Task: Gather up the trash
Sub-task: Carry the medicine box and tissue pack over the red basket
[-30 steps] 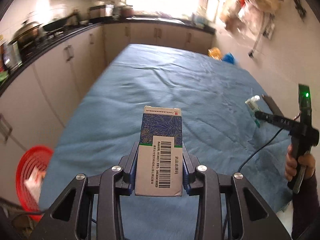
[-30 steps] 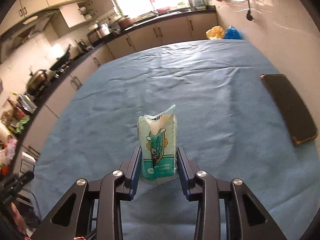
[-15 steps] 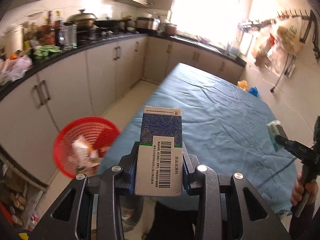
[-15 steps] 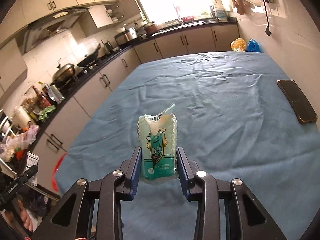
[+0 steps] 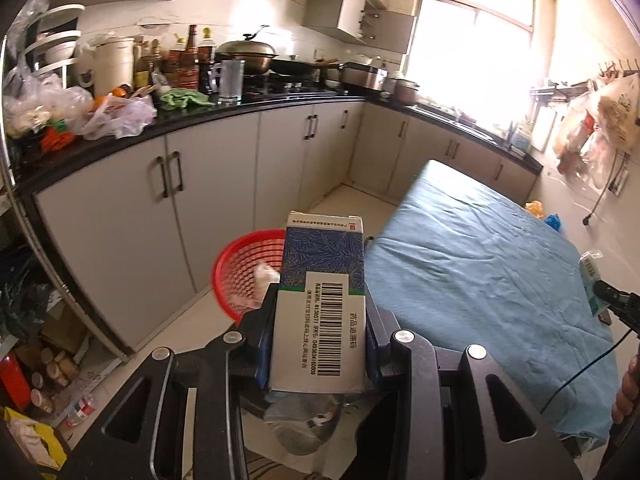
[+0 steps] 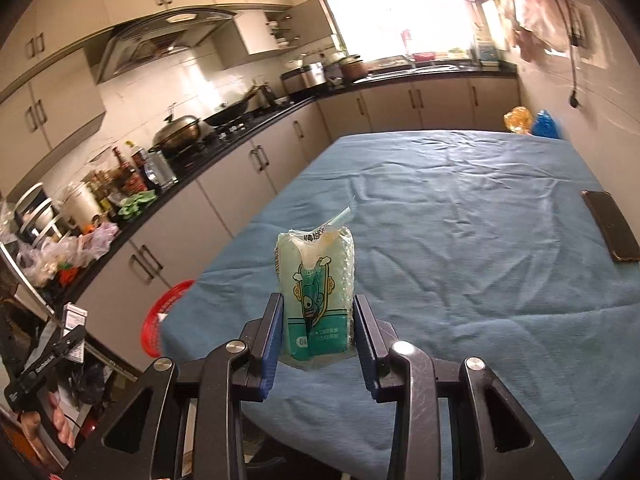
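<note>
Cream kitchen cabinets (image 5: 224,184) run under a black counter (image 5: 240,110) crowded with bottles, bags and a lidded wok, and a bright window fills the far wall. To the right stands a worktop (image 5: 480,264) draped in a blue cloth, with a dark phone (image 6: 610,226) lying near its right edge.

From the left wrist view, the left tongs (image 5: 320,332) point forward and downward over the pale floor beside the worktop's near left corner. Their blue pads pinch a tall medicine carton (image 5: 320,304) by its two sides; the carton stands upright between them, barcode face toward the camera, dark leaf-patterned upper part sticking out beyond the tips. Just beyond and left of the carton, on the floor against the cabinets, sits a red mesh basket (image 5: 240,272) with some pale rubbish inside; the carton hides the basket's right part.

From the right wrist view, the right tongs (image 6: 318,328) tilt downward over the near left part of the worktop. They pinch a small green tissue pack (image 6: 316,292), upright, its torn top flap pointing away. The red basket's rim shows low on the left, past the cloth's edge. At the far left of this view a hand (image 6: 44,428) grips the left tool's handle; the right hand (image 5: 626,392) shows at the right edge of the left view.
</note>
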Available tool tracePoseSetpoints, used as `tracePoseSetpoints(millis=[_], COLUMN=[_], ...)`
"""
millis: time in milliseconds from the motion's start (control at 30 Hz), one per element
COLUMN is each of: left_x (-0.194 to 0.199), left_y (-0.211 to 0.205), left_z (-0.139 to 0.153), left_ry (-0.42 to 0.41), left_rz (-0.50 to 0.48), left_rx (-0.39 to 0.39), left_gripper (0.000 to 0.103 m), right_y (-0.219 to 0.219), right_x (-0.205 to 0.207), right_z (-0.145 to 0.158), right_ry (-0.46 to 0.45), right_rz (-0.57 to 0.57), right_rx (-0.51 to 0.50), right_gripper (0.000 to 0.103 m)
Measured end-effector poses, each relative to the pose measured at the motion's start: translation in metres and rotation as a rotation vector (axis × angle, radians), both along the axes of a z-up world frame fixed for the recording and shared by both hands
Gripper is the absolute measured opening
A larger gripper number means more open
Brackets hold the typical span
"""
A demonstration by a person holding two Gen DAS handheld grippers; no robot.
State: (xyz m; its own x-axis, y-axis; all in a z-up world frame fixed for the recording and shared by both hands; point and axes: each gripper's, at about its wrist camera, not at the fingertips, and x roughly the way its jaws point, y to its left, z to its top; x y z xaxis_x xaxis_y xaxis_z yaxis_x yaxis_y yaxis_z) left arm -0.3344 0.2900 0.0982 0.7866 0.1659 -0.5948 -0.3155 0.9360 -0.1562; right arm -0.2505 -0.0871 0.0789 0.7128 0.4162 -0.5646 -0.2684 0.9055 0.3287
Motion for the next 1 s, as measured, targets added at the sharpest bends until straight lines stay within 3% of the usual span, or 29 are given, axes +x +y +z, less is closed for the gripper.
tracePoseSetpoints(millis=[600, 1000], left_x=[0.052, 0.096], left_y=[0.024, 0.032], left_z=[-0.039, -0.054], left_ry=[0.128, 0.209], left_rz=[0.046, 0.083], left_rx=[-0.004, 0.087], left_gripper=[0.034, 0.034], right_y=[0.109, 0.181], right_x=[0.043, 0.08], right_z=[-0.016, -0.028], right_ry=[0.102, 0.147], right_rz=[0.246, 0.356], right_rx=[0.042, 0.016], right_gripper=[0.037, 0.037])
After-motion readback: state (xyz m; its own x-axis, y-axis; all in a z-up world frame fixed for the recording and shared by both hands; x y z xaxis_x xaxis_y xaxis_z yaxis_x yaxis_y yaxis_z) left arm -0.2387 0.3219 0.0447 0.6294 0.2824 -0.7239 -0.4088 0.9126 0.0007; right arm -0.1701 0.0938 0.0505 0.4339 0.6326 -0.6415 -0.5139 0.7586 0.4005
